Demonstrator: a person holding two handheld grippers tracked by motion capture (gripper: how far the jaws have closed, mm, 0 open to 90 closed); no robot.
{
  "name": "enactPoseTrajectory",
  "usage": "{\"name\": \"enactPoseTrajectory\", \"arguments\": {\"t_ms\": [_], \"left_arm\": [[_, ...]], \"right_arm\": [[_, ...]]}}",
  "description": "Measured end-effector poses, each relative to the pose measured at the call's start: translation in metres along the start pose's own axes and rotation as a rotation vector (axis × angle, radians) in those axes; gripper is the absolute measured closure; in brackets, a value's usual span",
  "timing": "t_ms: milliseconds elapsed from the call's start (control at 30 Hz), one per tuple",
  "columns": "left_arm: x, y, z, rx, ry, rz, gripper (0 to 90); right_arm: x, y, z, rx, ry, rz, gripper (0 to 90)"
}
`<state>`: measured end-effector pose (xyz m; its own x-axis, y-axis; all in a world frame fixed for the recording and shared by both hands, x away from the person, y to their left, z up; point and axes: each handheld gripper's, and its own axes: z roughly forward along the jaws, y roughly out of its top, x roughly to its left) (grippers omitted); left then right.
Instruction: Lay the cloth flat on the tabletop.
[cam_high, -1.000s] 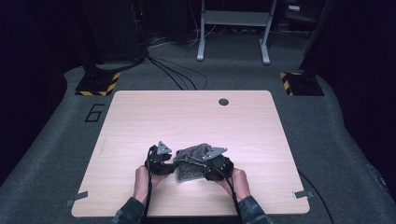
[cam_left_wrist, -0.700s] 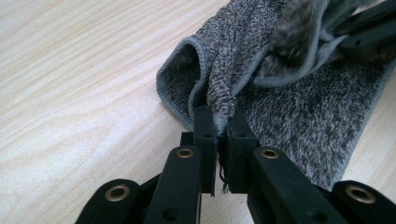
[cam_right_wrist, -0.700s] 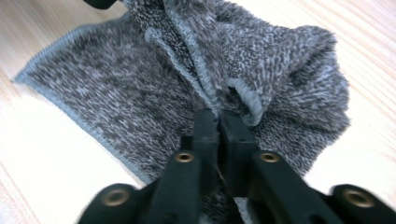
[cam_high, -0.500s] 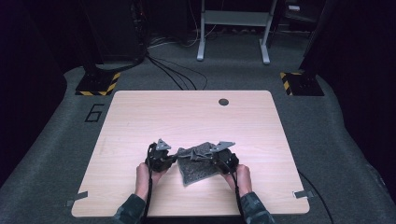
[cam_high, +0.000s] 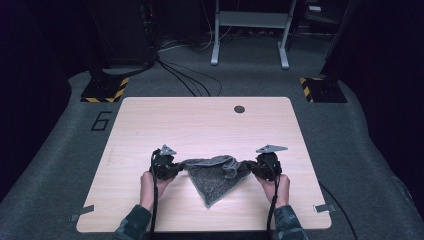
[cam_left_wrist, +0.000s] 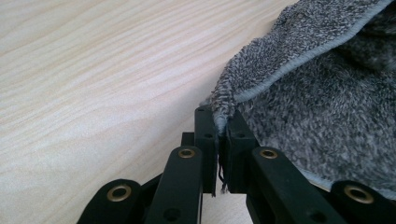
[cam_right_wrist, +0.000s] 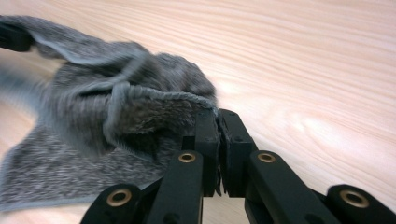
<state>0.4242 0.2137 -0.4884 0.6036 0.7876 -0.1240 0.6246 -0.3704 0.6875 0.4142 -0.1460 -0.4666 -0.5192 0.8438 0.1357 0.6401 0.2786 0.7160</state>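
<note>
The left hand-held gripper (cam_high: 172, 167), low and left of centre in the high view, has just clenched on one corner of the grey towel (cam_high: 215, 177), the hem pinched between its pads (cam_left_wrist: 219, 126). The right hand-held gripper (cam_high: 255, 169), right of centre, has likewise just clamped onto another corner (cam_right_wrist: 215, 122). Between them the towel hangs stretched, its lower point lying on the table (cam_high: 200, 125) toward the bottom of the frame.

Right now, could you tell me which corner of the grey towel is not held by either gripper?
The pointed corner of the towel nearest the person lies free on the table; left gripper and right gripper pinch the others.
</note>
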Motion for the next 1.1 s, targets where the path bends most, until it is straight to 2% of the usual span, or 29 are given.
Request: {"name": "enactPoseTrajectory", "arguments": {"t_ms": [67,100,167,200,267,333,367,400,533,567,600,767,867,900,933,967,1033,1100], "left_arm": [[0.000,0.000,0.003,0.010,-0.005,-0.014,81.0],[0.000,0.000,0.004,0.015,-0.004,-0.014,75.7],[0.000,-0.001,0.004,0.021,-0.013,-0.021,65.0],[0.000,-0.002,0.004,0.025,0.001,-0.014,58.8],[-0.001,-0.003,0.002,0.021,0.004,-0.023,48.1],[-0.002,-0.004,0.001,0.013,0.009,-0.028,42.6],[-0.001,-0.005,0.001,0.016,0.014,-0.016,41.1],[-0.001,-0.005,0.001,0.014,0.014,-0.026,39.9],[-0.001,-0.005,0.001,0.011,0.007,-0.029,35.7],[-0.001,-0.005,0.001,0.012,0.009,-0.018,35.0],[-0.002,-0.005,0.001,0.005,0.008,-0.033,34.1],[-0.002,-0.002,0.001,0.001,0.003,-0.022,34.8],[-0.002,0.001,0.003,0.003,0.006,-0.019,38.2],[-0.002,0.001,0.004,0.011,0.006,-0.008,39.9],[-0.003,0.002,0.005,0.008,0.010,-0.015,41.1],[-0.002,0.002,0.005,0.018,0.004,-0.001,43.6],[-0.002,0.002,0.006,0.021,0.006,0.003,48.6],[-0.001,0.002,0.007,0.030,0.003,0.008,55.7]], "right_arm": [[-0.005,-0.002,0.004,0.026,-0.023,-0.002,83.4],[-0.007,-0.003,0.006,0.035,-0.031,-0.013,81.5],[-0.010,-0.006,0.008,0.058,-0.036,-0.004,74.8],[-0.012,-0.007,0.008,0.051,-0.032,0.003,67.9],[-0.014,-0.010,0.002,0.054,-0.022,0.002,60.1],[-0.014,-0.012,-0.008,0.039,-0.017,0.004,50.4],[-0.014,-0.012,-0.014,0.037,-0.014,0.010,48.2],[-0.013,-0.012,-0.020,0.023,-0.006,0.006,45.9],[0.000,-0.008,-0.038,-0.010,0.010,-0.012,35.9],[0.006,-0.006,-0.041,-0.015,0.016,-0.021,35.3],[0.011,-0.005,-0.043,-0.019,0.023,-0.045,34.6],[0.043,0.004,-0.048,-0.035,0.057,-0.133,34.5],[0.065,0.009,-0.042,-0.014,0.081,-0.203,35.9],[0.070,0.010,-0.038,-0.003,0.084,-0.220,36.3],[0.073,0.010,-0.034,0.013,0.082,-0.230,36.5],[0.076,0.010,-0.029,0.021,0.084,-0.244,38.7],[0.080,0.009,-0.022,0.049,0.072,-0.258,44.7],[0.082,0.008,-0.015,0.063,0.042,-0.277,55.9]]}}
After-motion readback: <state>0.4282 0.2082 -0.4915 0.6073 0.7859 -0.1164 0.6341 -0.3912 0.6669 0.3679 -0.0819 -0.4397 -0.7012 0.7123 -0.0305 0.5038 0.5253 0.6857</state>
